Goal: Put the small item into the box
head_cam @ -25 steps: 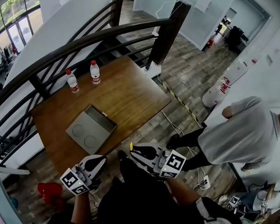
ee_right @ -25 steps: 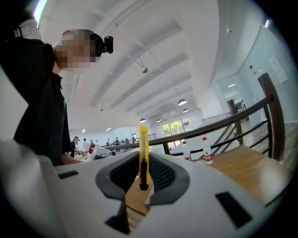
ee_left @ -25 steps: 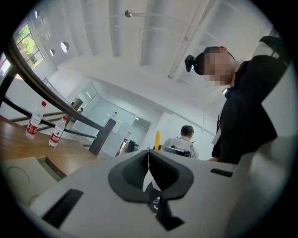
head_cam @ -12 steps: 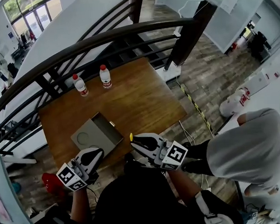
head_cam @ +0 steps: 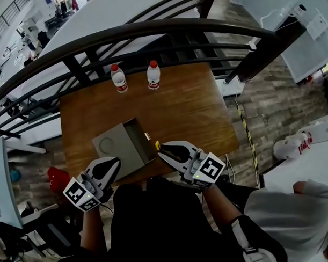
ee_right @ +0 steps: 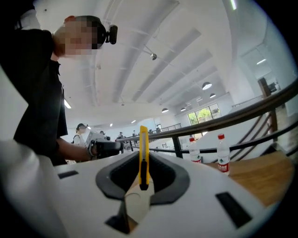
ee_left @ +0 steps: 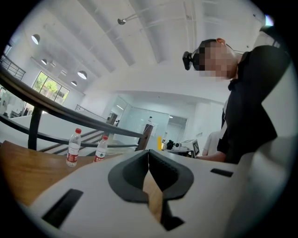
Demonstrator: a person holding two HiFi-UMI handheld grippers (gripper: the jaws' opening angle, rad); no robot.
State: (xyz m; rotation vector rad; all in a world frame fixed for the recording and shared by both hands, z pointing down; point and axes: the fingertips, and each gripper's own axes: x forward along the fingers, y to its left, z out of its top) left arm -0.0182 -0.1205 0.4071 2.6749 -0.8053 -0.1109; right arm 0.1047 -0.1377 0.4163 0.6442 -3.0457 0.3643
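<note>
The right gripper (head_cam: 161, 150) is clamped on a thin yellow cutter (ee_right: 144, 155), which stands upright between its fingers with the top poking past the tips. It looks light, stiff and smooth-sided, so this flat-side pinch near mid-length suits it, though a slack grip could let it slide. The left gripper (head_cam: 111, 165) is closed on nothing. The open grey box (head_cam: 108, 145) lies just ahead of both grippers on the table (head_cam: 190, 111).

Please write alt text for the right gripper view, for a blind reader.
The right gripper is shut on a thin yellow item. Beyond, two water bottles stand on a wooden table by a railing.
</note>
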